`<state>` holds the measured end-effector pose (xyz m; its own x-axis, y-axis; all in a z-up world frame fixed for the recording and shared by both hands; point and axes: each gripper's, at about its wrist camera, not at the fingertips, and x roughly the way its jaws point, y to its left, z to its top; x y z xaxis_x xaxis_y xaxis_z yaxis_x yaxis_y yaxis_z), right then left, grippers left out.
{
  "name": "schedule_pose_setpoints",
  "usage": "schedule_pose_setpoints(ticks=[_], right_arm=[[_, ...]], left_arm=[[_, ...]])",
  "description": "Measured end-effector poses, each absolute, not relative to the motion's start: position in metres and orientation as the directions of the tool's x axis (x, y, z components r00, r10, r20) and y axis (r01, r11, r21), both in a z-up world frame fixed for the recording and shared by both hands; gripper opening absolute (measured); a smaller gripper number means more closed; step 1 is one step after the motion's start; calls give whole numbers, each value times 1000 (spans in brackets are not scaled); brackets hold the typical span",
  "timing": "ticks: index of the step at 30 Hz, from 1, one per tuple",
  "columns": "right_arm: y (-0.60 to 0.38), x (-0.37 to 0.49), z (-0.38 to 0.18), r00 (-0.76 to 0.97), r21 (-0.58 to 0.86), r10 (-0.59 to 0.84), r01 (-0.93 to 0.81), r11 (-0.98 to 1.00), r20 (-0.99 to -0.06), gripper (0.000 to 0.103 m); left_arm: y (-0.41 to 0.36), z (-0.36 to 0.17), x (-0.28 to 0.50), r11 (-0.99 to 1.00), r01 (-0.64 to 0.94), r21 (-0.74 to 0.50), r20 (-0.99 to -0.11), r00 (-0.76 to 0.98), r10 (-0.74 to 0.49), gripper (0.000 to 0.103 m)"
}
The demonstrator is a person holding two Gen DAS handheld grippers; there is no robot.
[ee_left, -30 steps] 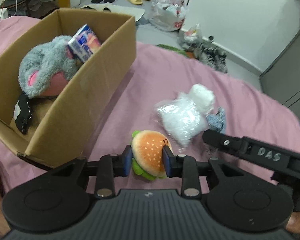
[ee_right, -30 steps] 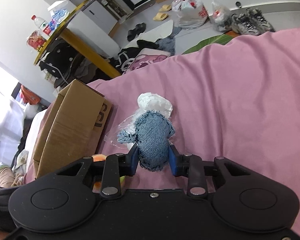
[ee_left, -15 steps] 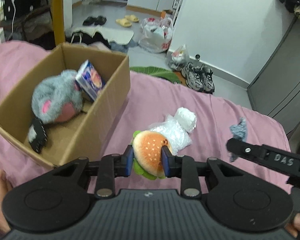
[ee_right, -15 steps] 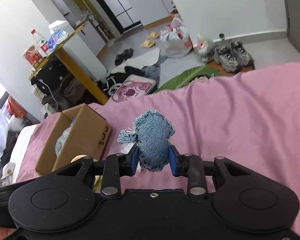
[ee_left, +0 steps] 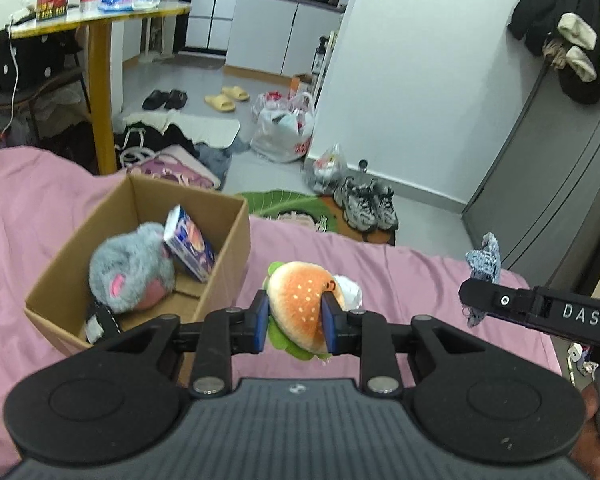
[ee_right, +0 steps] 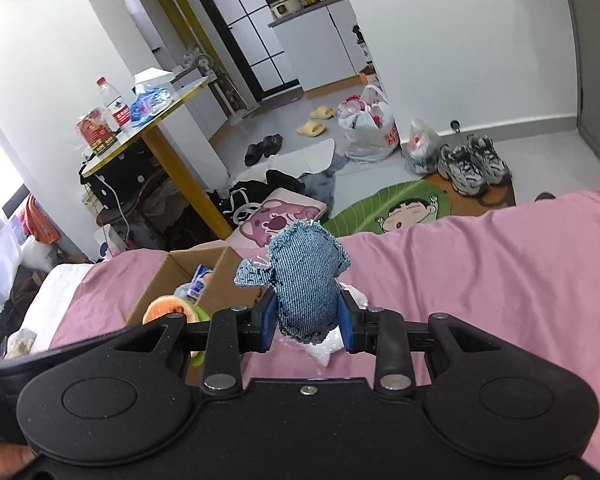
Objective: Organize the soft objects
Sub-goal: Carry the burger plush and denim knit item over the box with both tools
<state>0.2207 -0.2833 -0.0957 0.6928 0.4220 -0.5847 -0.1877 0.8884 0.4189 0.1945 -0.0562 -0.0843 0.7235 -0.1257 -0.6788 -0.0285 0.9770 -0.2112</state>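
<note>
My left gripper [ee_left: 295, 322] is shut on a plush hamburger [ee_left: 300, 304] and holds it high above the pink bed. My right gripper [ee_right: 307, 322] is shut on a blue denim plush [ee_right: 306, 280], also raised; it shows in the left wrist view [ee_left: 485, 260] at the right. An open cardboard box [ee_left: 224, 280] sits on the bed to the left, holding a grey plush mouse [ee_left: 130, 270] and a small carton [ee_left: 190, 248]. A white plastic-wrapped soft item [ee_left: 350, 290] lies on the bed, mostly hidden behind the hamburger.
The pink bedsheet [ee_right: 480, 280] spreads below both grippers. Beyond the bed's far edge the floor holds shoes [ee_left: 366, 204], bags [ee_left: 284, 128], slippers and a yellow-legged table [ee_left: 100, 92]. A grey cabinet [ee_left: 548, 184] stands at the right.
Both grippers have risen well above the bed with their plush toys still held. The box and the wrapped item now look smaller and lower.
</note>
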Motion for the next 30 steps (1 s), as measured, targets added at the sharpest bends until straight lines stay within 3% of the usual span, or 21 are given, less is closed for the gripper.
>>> schedule_pose_setpoints(ticks=[20, 30], right_arm=[[-245, 195, -71, 708, 395, 414, -205, 895, -572, 31], [-226, 188, -60, 713, 346, 402, -234, 909, -574, 31]], left_arm=[[-2, -43, 173, 970, -9, -245, -596, 790, -143, 23], [18, -49, 176, 963, -25, -270, -592, 793, -146, 23]])
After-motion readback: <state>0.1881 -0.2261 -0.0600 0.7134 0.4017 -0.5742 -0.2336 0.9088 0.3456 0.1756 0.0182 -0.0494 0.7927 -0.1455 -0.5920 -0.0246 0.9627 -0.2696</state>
